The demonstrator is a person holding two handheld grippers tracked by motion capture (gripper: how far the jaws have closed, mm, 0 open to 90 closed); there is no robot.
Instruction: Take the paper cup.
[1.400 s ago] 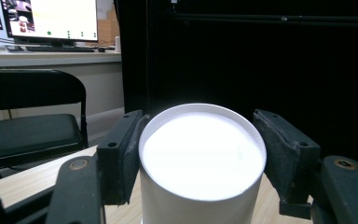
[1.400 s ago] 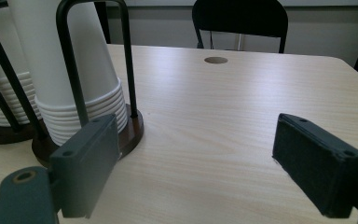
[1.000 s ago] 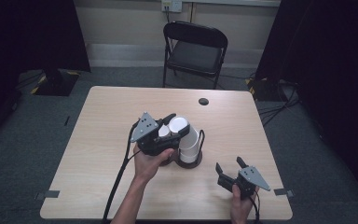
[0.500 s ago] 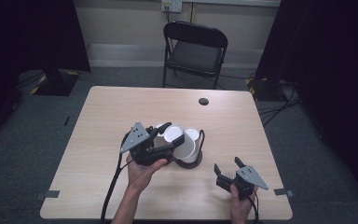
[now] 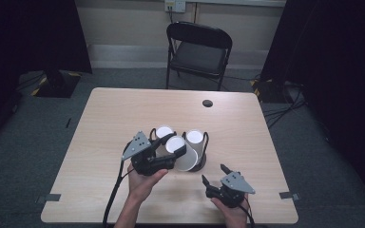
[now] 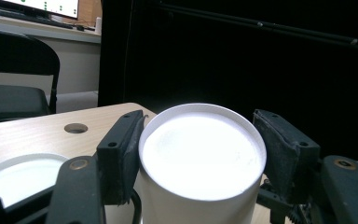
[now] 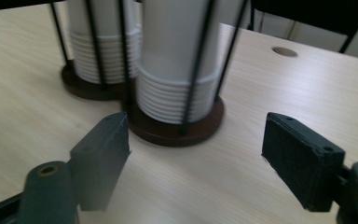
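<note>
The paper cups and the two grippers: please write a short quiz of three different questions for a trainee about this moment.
1. True or false: the left gripper is shut on a white paper cup.
2. What lies between the jaws of the right gripper? A) a cup B) nothing C) the cable
3. Fill in: the stacked cups stand in a wire holder on the wooden ____.

Key
1. True: both pads press on the cup's sides, just below its rim.
2. B: the jaws stand apart over bare wood, in front of the holder.
3. table
</note>
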